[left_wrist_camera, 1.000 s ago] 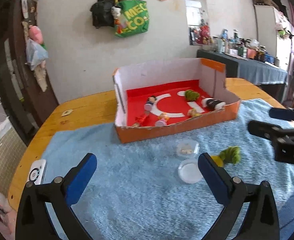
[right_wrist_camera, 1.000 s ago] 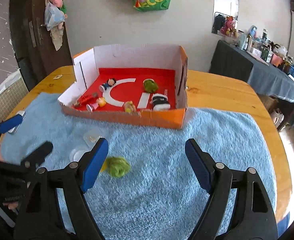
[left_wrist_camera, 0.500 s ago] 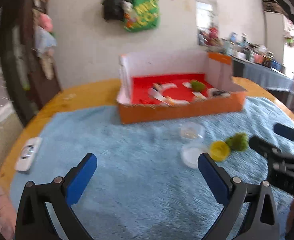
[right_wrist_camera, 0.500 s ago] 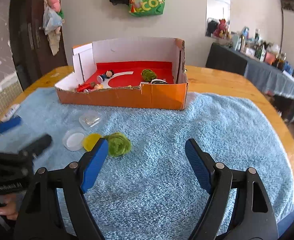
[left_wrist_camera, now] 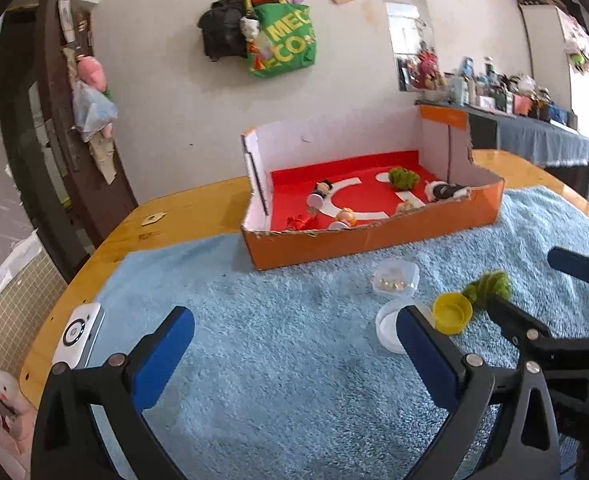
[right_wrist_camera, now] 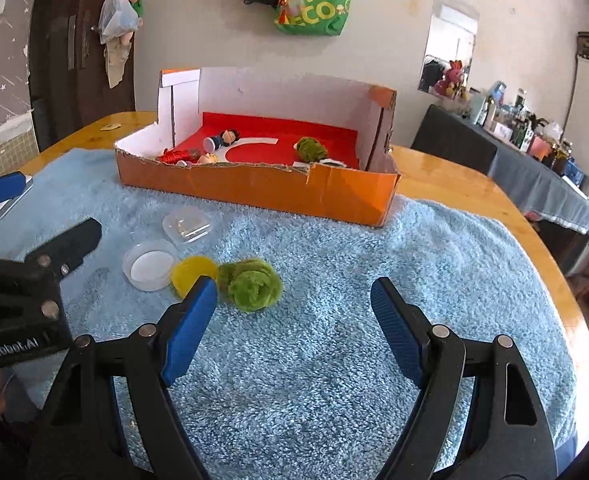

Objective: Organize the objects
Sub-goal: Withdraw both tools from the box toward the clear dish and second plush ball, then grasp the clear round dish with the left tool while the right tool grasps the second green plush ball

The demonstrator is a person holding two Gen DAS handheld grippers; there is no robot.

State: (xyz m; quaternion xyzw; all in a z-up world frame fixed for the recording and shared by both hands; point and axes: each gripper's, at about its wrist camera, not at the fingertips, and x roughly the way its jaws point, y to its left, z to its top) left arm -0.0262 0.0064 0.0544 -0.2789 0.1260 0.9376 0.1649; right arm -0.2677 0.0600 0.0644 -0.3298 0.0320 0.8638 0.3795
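Observation:
An orange cardboard box (left_wrist_camera: 374, 236) (right_wrist_camera: 254, 190) with a red floor stands on a blue towel and holds small figures and a green fuzzy ball (left_wrist_camera: 403, 178) (right_wrist_camera: 310, 149). On the towel lie a second green fuzzy ball (right_wrist_camera: 250, 284) (left_wrist_camera: 488, 286), a yellow cap (right_wrist_camera: 192, 272) (left_wrist_camera: 452, 312), a round white lid (right_wrist_camera: 150, 264) (left_wrist_camera: 390, 326) and a small clear container (right_wrist_camera: 188, 224) (left_wrist_camera: 396, 280). My left gripper (left_wrist_camera: 294, 344) is open and empty, left of these. My right gripper (right_wrist_camera: 294, 320) is open and empty, its left finger (right_wrist_camera: 190, 328) beside the green ball.
The blue towel (left_wrist_camera: 294, 360) covers a round wooden table (left_wrist_camera: 182, 212). A white device (left_wrist_camera: 78, 328) lies near the table's left edge. A dark-clothed side table (right_wrist_camera: 534, 176) with clutter stands to the right. Bags hang on the wall behind.
Both grippers dipped low toward the towel, then rose again. The right gripper has moved closer to the loose green ball. Both stay open and empty.

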